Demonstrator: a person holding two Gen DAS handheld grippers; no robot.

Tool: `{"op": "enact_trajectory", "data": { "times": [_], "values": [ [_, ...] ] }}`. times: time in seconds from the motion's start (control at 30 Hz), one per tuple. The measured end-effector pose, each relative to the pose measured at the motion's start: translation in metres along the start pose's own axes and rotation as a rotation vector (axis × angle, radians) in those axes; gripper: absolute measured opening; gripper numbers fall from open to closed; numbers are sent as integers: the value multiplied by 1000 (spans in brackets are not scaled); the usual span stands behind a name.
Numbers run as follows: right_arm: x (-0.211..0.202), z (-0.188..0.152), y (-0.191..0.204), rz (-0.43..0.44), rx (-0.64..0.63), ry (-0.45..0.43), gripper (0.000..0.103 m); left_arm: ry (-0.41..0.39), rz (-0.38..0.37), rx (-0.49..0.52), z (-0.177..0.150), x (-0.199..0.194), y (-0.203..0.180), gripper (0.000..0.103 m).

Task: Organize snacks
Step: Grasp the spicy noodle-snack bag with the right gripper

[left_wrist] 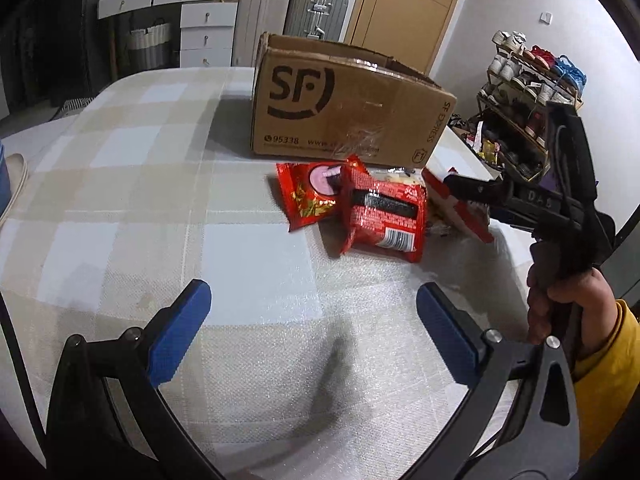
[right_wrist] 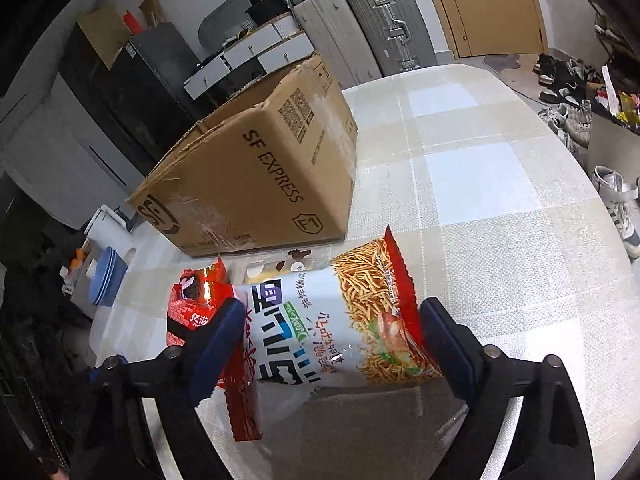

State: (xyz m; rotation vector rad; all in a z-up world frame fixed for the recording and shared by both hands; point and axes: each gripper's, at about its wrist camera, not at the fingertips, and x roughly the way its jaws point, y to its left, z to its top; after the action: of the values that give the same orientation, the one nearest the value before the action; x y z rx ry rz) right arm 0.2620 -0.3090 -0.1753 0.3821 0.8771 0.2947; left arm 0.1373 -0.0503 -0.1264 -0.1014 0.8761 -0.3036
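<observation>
Right wrist view: the right gripper (right_wrist: pixel 328 344) straddles a white noodle-snack bag (right_wrist: pixel 340 332) lying on the table (right_wrist: pixel 480 200). Its blue pads sit at the bag's two ends, the left one pressing the crumpled red edge and the right one touching the far seal, so the bag looks gripped, though how firmly is hard to judge. The left gripper (left_wrist: pixel 312 332) hangs over bare cloth with its fingers wide and nothing between them.

The task seems barely begun. The cardboard box (left_wrist: pixel 344 108) stands at the back of the table, flaps open, and its inside is hidden, so I cannot tell whether any snack is in it. Left to move, by my reading: the noodle bag, two red packets (left_wrist: pixel 352 208) lying overlapped just in front of the box, and a pale packet (right_wrist: pixel 280 266) half hidden between the pile and the box.

The box wall facing the pile is tall, so a bag would need lifting over its rim. Suitcases (left_wrist: pixel 296 12), drawers (left_wrist: pixel 200 20) and a shoe rack (left_wrist: pixel 524 92) stand well away from the table.
</observation>
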Motion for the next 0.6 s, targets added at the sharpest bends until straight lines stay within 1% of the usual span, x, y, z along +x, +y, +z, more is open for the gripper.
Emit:
{"op": "enact_trajectory", "data": {
  "times": [0.03, 0.13, 0.17, 0.37, 0.47, 0.6],
  "values": [
    [-1, -4, 1, 6, -5, -6, 84, 4, -1, 0, -1, 1, 0, 103],
    [-4, -12, 4, 4, -32, -30, 81, 11, -1, 6, -1, 4, -2, 103],
    [-5, -12, 6, 10, -33, -35, 78, 12, 3, 11, 0, 6, -4, 103],
    [-11, -16, -4, 76, 22, -65, 69, 17, 17, 18, -1, 6, -7, 103],
    [-17, -18, -6, 100, 38, -91, 67, 16, 30, 12, 1, 7, -6, 103],
    [-25, -19, -3, 127, 27, -122, 66, 9, 49, 13, 4, 6, -5, 103]
  ]
}}
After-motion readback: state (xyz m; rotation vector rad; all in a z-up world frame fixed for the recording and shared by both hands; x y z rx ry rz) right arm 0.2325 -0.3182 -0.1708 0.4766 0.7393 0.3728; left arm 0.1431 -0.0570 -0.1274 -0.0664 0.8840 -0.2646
